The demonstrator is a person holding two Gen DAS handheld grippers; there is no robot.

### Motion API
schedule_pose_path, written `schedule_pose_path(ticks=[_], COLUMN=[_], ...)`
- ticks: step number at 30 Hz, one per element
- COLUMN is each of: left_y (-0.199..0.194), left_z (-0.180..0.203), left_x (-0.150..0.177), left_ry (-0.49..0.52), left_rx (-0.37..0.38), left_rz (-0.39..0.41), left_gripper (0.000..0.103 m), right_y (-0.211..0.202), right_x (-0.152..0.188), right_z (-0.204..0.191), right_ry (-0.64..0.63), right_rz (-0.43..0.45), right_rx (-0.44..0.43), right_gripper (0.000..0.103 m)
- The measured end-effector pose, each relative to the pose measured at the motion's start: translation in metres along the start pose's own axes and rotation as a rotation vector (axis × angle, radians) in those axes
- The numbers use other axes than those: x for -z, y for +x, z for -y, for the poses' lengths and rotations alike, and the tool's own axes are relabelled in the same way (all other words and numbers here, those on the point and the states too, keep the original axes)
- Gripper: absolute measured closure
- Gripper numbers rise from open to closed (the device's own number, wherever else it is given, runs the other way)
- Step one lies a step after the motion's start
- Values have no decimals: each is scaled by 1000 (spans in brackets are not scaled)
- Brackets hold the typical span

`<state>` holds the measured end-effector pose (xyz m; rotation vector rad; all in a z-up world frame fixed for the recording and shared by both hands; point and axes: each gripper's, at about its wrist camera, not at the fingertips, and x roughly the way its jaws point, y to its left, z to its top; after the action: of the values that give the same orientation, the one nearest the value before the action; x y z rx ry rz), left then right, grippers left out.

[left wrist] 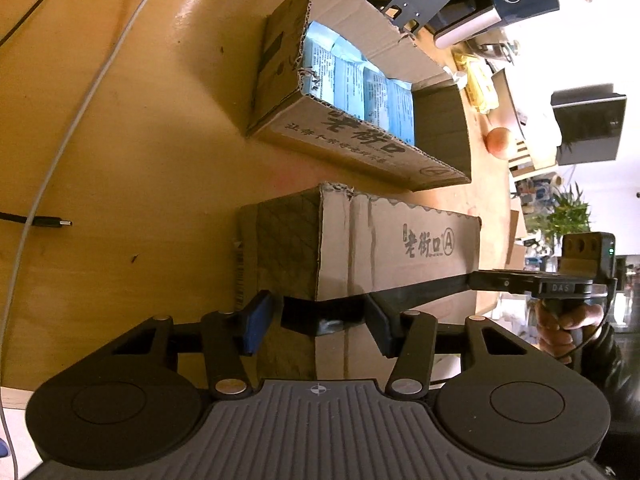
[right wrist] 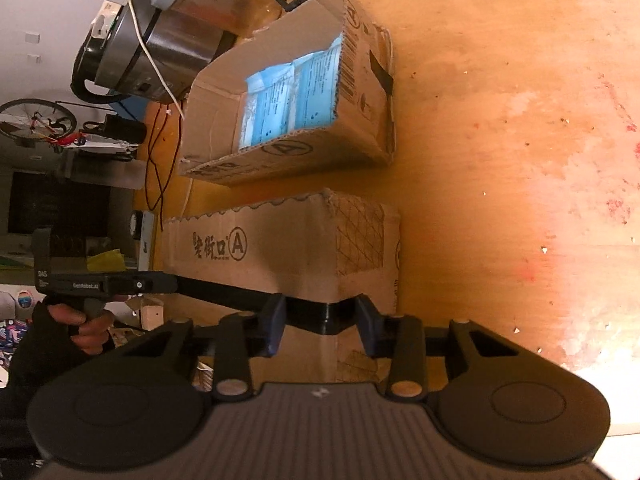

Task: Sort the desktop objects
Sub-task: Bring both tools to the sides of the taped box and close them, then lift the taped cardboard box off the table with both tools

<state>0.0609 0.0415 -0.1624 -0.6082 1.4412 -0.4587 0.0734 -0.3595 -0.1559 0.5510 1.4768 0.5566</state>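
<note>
Cardboard is what both grippers are grabbing. A closed brown box (left wrist: 400,248) is sitting on the wooden counter (left wrist: 140,140), right in front of each camera. The left hand-held gripper (left wrist: 320,320) is squeezing one corner of this box, and its blue pads (left wrist: 256,320) are pressing on the two sides of that corner. The right hand-held gripper (right wrist: 322,320) is squeezing another corner of the same box the same way. Each gripper is showing up in the other one's picture, with a hand (right wrist: 88,328) holding its handle. Just behind the closed box, an open box (right wrist: 288,92) is lying on the counter. Light blue packets (right wrist: 292,92) are sitting inside it. A grey cable (left wrist: 68,140) is running across the counter, well away from the boxes.
</note>
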Motion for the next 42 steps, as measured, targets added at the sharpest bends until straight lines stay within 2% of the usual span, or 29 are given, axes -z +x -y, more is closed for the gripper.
schedule_pose_path(ticks=[8,14,31,42], left_y=[-1,-10,-44,-79], left_z=[8,13,48,72], left_x=[3,9,31,18], left_ry=[2,-12,-85,-26], left_rx=[-21,-8,-17,-71], left_rz=[4,23,37,87], left_gripper=[54,54,53,53], right_y=[-2,-11,-55,-61], right_x=[0,2,16,8], right_z=[-3,-9,-51,-69], right_ry=[9,15,18,26], right_rz=[5,13,14,18], right_rx=[16,17,79,30], right_gripper=[72,72,72,72])
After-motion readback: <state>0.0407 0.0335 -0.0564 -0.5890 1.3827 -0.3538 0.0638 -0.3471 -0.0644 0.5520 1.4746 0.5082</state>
